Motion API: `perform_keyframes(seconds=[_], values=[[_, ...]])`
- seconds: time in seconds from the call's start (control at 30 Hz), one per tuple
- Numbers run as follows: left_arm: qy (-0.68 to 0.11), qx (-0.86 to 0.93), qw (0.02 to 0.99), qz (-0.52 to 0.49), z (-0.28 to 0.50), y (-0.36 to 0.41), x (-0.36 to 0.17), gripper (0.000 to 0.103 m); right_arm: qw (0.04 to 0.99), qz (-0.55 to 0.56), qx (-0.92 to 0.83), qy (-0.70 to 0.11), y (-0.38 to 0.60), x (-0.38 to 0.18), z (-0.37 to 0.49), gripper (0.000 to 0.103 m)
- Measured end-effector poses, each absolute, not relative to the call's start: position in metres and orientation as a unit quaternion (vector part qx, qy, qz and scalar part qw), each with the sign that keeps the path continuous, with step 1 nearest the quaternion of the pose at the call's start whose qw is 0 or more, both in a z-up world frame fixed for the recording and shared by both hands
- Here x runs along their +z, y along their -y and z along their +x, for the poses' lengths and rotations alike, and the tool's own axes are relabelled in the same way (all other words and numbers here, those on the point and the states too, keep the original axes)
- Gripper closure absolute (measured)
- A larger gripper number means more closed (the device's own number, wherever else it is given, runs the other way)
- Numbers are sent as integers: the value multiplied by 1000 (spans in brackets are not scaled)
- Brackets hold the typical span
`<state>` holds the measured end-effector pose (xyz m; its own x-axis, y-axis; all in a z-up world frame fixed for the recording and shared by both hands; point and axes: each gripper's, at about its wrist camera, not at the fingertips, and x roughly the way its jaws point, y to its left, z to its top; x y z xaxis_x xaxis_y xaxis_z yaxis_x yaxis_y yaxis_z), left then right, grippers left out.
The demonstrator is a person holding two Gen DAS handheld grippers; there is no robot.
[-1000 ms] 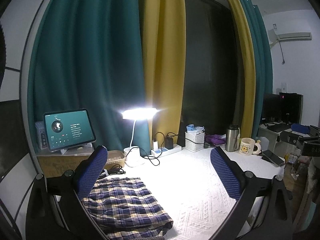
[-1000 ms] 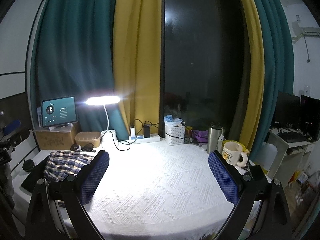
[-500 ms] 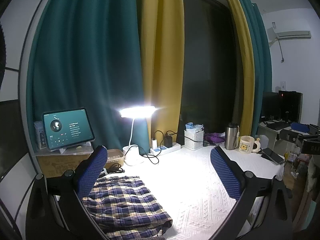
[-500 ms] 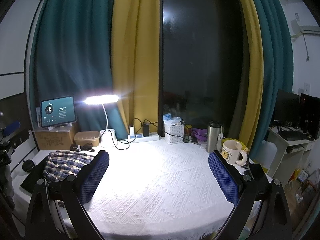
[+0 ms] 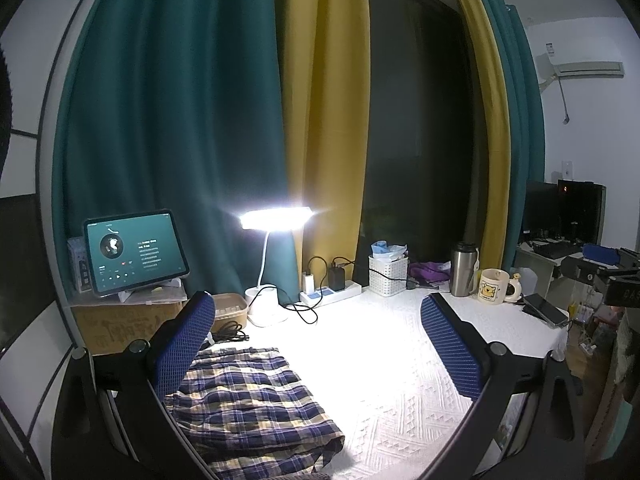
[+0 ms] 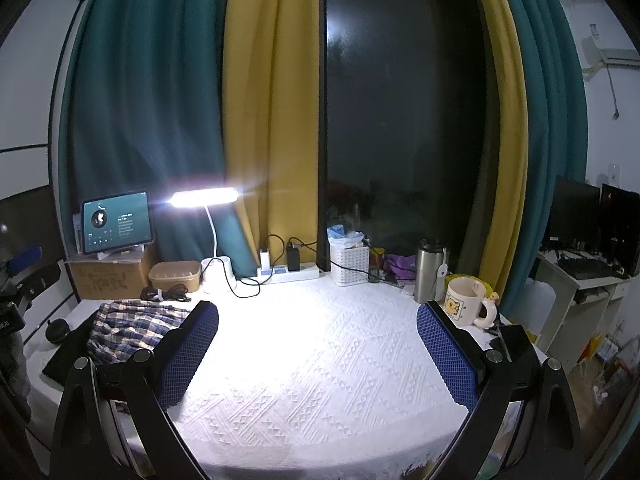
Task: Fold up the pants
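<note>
Blue-and-cream plaid pants [image 5: 252,404] lie in a folded bundle on the left part of the white textured table cover [image 5: 400,384]. In the right wrist view the pants [image 6: 132,326] show at the far left, partly over a dark mat. My left gripper [image 5: 316,344] is held above the table, open and empty, its left finger in front of the pants' left side. My right gripper [image 6: 318,354] hangs over the middle of the table, open, with nothing between its blue pads.
At the back stand a lit desk lamp [image 5: 276,220], a tablet [image 5: 134,252] on a cardboard box, a power strip [image 5: 330,292], a white basket [image 5: 388,274], a steel tumbler [image 5: 464,270] and a mug [image 5: 494,286]. A phone [image 5: 546,310] lies at the right edge.
The left wrist view has shifted slightly; the pants sit a little lower and closer. The right gripper has barely moved. Both stay open.
</note>
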<state>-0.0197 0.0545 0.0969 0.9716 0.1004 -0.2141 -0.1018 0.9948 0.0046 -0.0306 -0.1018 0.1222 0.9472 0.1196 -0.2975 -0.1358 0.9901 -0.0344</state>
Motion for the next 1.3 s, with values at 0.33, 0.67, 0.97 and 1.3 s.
perform_keyframes(seconds=[0.33, 0.67, 0.97, 1.3], values=[[-110, 51, 993, -6, -21, -56, 97, 1, 986, -25, 64, -153, 100, 121, -27, 3], [-112, 54, 992, -3, -19, -54, 97, 1, 986, -24, 65, -151, 100, 121, -29, 3], [-113, 53, 992, -2, -18, -53, 97, 1, 986, -23, 64, -151, 99, 120, -30, 3], [-114, 53, 992, -4, -19, -53, 98, 1, 986, -24, 62, -153, 97, 118, -30, 3]])
